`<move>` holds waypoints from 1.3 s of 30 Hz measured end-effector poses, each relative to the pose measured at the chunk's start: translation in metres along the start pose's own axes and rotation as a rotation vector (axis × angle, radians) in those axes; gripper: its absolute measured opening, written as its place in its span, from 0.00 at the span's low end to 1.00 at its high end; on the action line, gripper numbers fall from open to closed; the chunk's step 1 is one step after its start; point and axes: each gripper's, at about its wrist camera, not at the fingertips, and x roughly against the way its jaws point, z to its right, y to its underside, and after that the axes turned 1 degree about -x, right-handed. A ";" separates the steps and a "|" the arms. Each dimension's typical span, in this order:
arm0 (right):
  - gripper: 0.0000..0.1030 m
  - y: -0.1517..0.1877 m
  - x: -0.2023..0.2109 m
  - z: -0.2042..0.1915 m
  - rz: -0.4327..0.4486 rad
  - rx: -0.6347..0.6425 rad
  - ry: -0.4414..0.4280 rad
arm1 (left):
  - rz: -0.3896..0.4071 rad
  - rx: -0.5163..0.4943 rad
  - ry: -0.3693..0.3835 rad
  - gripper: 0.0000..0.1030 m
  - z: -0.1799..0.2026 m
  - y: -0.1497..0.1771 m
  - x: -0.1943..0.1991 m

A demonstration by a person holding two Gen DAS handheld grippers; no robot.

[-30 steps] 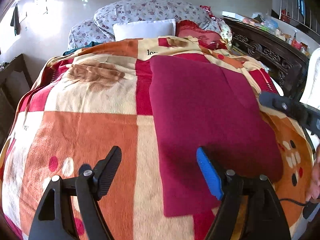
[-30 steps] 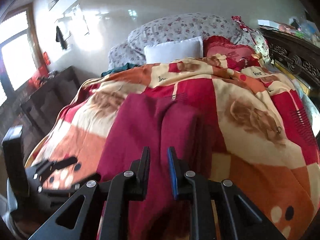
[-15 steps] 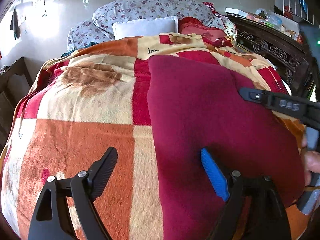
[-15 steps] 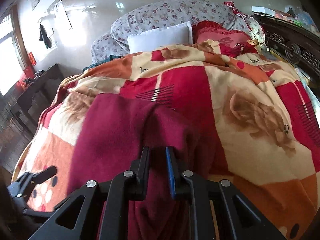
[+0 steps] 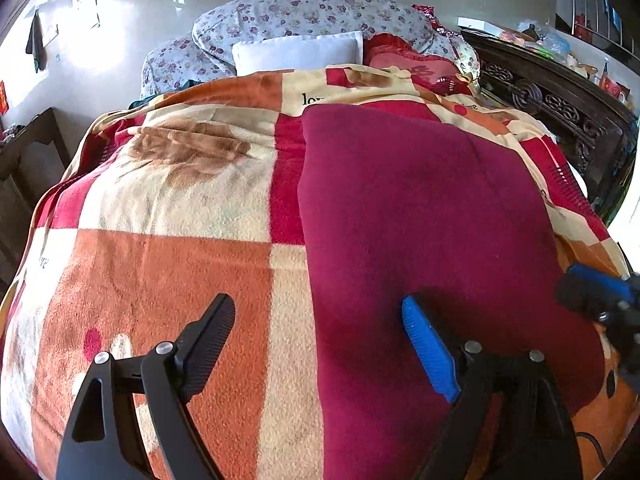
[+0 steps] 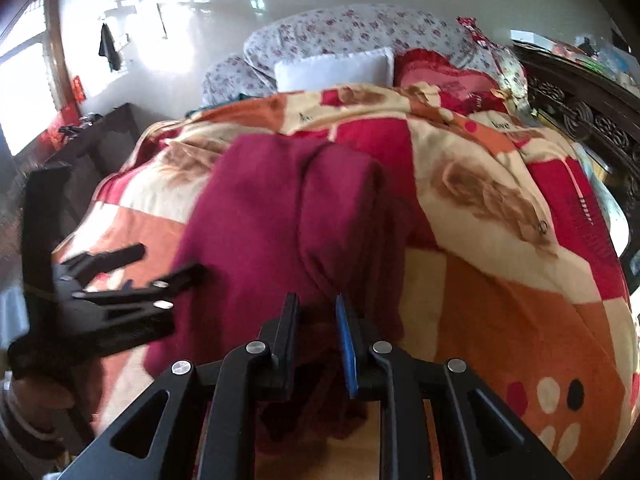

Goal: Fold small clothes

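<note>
Across the bed's patchwork blanket point(image 5: 168, 280) lies a maroon garment point(image 5: 420, 208), spread flat towards the right side, below a white pillow point(image 5: 296, 52) at the head. Left hand-held gripper point(image 5: 320, 344) hangs above the garment's near left edge with its jaws spread wide, having just opened a little further, nothing between them. Right hand-held gripper point(image 6: 318, 340) sits at the garment's near right edge, jaws narrow and easing apart, a bunched fold of maroon cloth between them; whether the pads still press it I cannot tell

place: home bedroom, likely | bed point(image 5: 160, 264) | pillows point(image 5: 296, 54) | carved headboard point(image 5: 560, 108)
</note>
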 end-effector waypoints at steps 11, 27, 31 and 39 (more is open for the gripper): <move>0.31 0.006 0.009 0.007 -0.005 -0.071 -0.061 | -0.009 0.000 -0.004 0.83 0.000 0.001 0.005; 0.82 -0.001 -0.018 0.056 0.013 -0.360 -0.282 | -0.060 0.122 0.222 0.86 -0.042 0.016 0.005; 0.88 -0.006 -0.030 0.056 0.022 -0.359 -0.293 | -0.050 0.137 0.268 0.87 -0.039 0.016 -0.004; 0.85 -0.007 -0.061 0.059 -0.006 -0.385 -0.291 | -0.069 0.173 0.353 0.93 -0.030 0.013 -0.030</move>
